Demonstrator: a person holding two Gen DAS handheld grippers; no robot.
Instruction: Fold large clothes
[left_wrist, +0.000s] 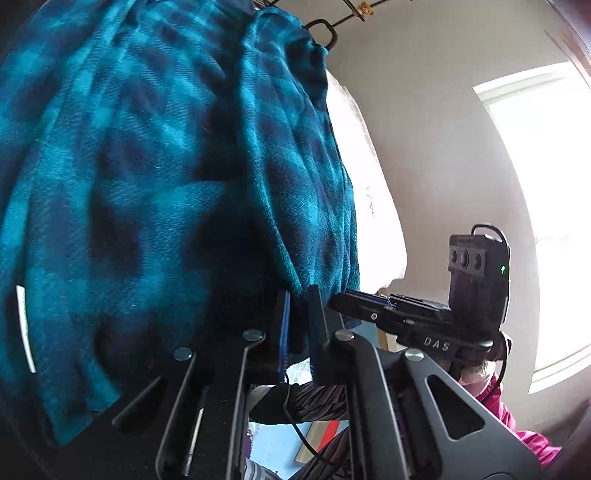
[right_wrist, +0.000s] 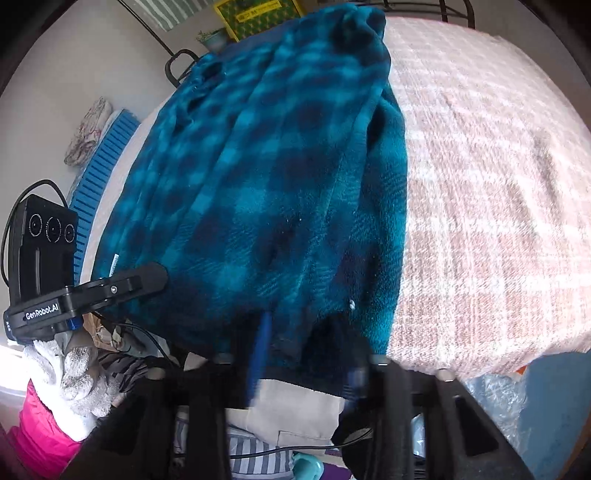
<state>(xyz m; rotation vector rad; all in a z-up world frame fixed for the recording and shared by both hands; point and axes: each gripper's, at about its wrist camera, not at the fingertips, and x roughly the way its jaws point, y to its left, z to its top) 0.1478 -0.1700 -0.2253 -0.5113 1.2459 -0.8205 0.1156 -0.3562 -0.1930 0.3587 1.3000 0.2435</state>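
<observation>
Both tongs, left tongs (left_wrist: 300, 325) and right tongs (right_wrist: 306, 354), clamp the near hem of the teal plaid fleece garment (right_wrist: 266, 177), which is soft, bulky and limp, best gripped through all layers.

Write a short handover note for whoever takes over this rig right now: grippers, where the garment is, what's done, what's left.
Left gripper: shut on the near hem of the teal plaid fleece.
Right gripper: jaws at the same hem further along, with fleece edge between them; whether the pads press on it is unclear in the blurred picture.
Fleece: spread lengthwise on the pink bedspread, near edge hanging off the bed's side.
Done: garment laid out, hem reached at two points.
Left: probably confirm the right grip, then lift the hem and fold it over toward the far end; no finished fold is visible yet.
</observation>
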